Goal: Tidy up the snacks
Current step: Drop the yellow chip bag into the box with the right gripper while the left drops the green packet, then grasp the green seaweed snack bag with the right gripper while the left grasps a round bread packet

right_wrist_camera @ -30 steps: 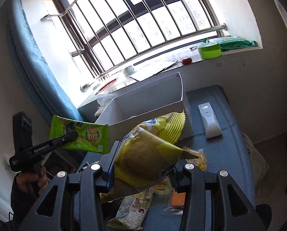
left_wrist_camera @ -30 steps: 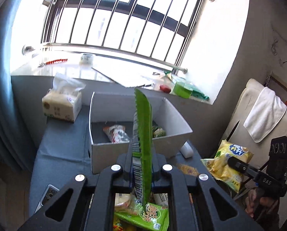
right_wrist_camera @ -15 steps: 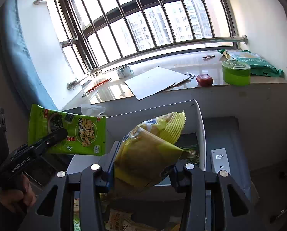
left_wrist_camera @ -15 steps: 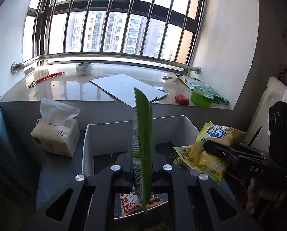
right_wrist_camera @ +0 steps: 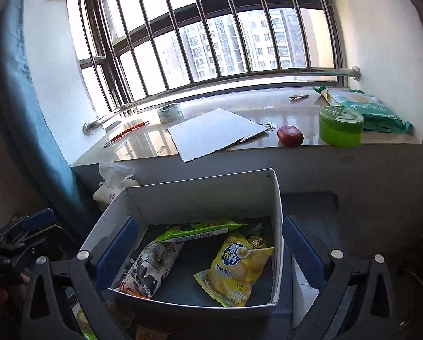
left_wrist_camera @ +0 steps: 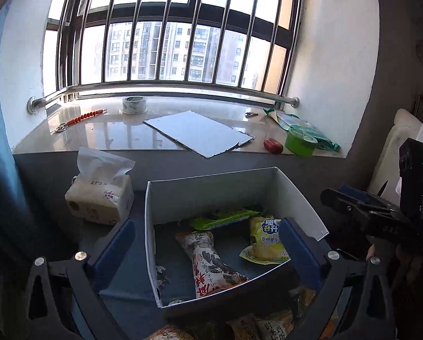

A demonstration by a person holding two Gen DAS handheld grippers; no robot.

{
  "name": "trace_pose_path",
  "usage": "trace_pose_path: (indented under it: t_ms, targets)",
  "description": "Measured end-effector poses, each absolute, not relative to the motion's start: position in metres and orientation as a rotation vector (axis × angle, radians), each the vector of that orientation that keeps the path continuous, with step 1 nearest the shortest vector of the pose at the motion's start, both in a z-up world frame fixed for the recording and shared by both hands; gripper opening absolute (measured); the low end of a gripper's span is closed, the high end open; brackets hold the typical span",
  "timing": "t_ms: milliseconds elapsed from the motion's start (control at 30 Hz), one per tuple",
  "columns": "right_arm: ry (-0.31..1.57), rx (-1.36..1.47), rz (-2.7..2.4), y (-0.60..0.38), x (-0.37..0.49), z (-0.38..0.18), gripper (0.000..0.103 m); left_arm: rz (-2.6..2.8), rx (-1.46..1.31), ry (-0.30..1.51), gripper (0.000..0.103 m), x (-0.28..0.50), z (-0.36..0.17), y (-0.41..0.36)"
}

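Observation:
A white cardboard box (left_wrist_camera: 222, 187) (right_wrist_camera: 200, 195) stands on the table below the window. In it lie a green snack pack (left_wrist_camera: 225, 218) (right_wrist_camera: 197, 230), a yellow chip bag (left_wrist_camera: 266, 240) (right_wrist_camera: 234, 272) and a white and red printed pack (left_wrist_camera: 211, 263) (right_wrist_camera: 152, 266). My left gripper (left_wrist_camera: 208, 249) is open and empty, held over the box's near side. My right gripper (right_wrist_camera: 208, 252) is open and empty, also over the box. The right gripper shows in the left wrist view (left_wrist_camera: 370, 209) at the right. More snack packs (left_wrist_camera: 268, 324) lie in front of the box.
A tissue pack (left_wrist_camera: 101, 195) stands left of the box. The windowsill holds a tape roll (left_wrist_camera: 134, 104), a grey board (left_wrist_camera: 197, 133), a red object (right_wrist_camera: 290, 136), a green tub (right_wrist_camera: 340, 126) and a green bag (right_wrist_camera: 367, 107). A white device (right_wrist_camera: 303, 294) lies right of the box.
Both grippers have opened over the box. The green pack left my left gripper and the yellow chip bag left my right gripper; both now lie in the box.

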State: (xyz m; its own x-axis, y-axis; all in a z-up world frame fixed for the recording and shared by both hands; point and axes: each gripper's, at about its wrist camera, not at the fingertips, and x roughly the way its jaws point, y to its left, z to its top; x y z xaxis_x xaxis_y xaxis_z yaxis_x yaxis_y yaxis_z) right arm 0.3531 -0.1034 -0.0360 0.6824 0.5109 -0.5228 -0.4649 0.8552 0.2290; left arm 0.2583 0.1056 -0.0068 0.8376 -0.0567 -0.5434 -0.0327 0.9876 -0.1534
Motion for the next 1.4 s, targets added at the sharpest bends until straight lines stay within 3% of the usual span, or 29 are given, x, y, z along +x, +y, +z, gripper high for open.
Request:
trace_pose_path:
  t_ms: [333,700,1333,1400]
  targets:
    - [0.498,0.062,0.665,-0.135,0.243,-0.024,0.103,-0.044,-0.161,0.406,0.103,0.139,0.016,0.120]
    - [0.638,0.059,0.818,-0.126,0.144,-0.099,0.103,-0.105,-0.269,0.454,0.103,0.037,-0.048,0.117]
    - [1.083,-0.350,1.028,0.022,0.219,-0.180,0.103,-0.118,-0.349,0.580,0.103,0.042,-0.095,0.129]
    - [1.112,-0.393,1.031,0.027,0.220,-0.186,0.091,-0.108,-0.348,0.585,0.103,0.043,-0.098,0.131]
